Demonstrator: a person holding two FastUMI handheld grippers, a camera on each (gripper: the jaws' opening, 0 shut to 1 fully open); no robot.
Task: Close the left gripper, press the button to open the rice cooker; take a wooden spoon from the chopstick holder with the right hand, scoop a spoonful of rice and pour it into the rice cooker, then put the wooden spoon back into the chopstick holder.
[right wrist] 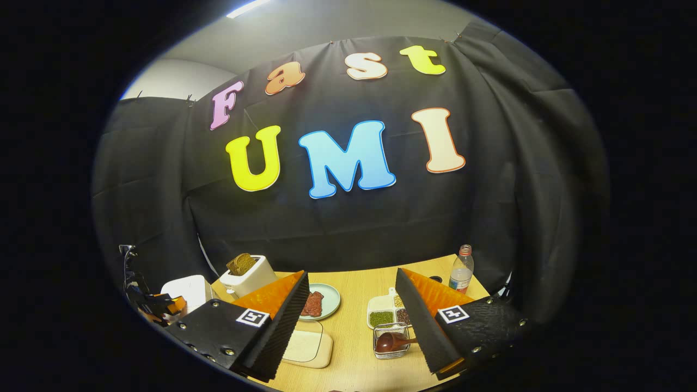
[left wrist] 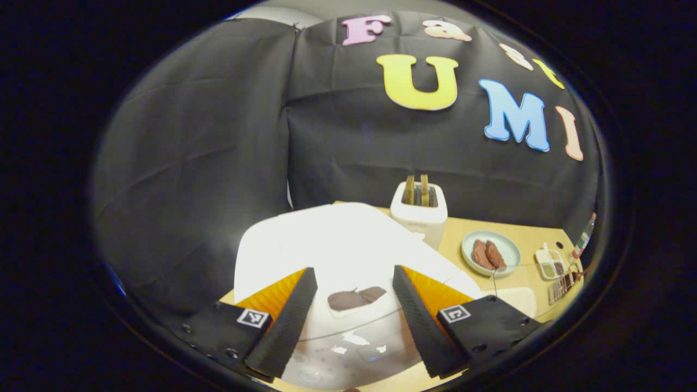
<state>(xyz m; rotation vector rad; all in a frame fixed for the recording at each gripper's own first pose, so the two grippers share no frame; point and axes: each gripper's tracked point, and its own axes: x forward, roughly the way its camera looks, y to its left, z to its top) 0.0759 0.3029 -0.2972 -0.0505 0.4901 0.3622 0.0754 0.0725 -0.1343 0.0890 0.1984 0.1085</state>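
White rice cooker (left wrist: 326,245), lid down, sits low centre in the left gripper view, under the left gripper (left wrist: 354,283), fingers apart. First step: close them, then press the button. Right gripper (right wrist: 351,288) gapes above the wooden spoon (right wrist: 389,342), lower centre.

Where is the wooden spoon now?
In the right gripper view, the wooden spoon lies in the clear holder on the table, just below the divided grain dish.

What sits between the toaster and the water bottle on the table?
In the right gripper view, a plate of brown food and a divided tray of beans lie between the toaster and the bottle.
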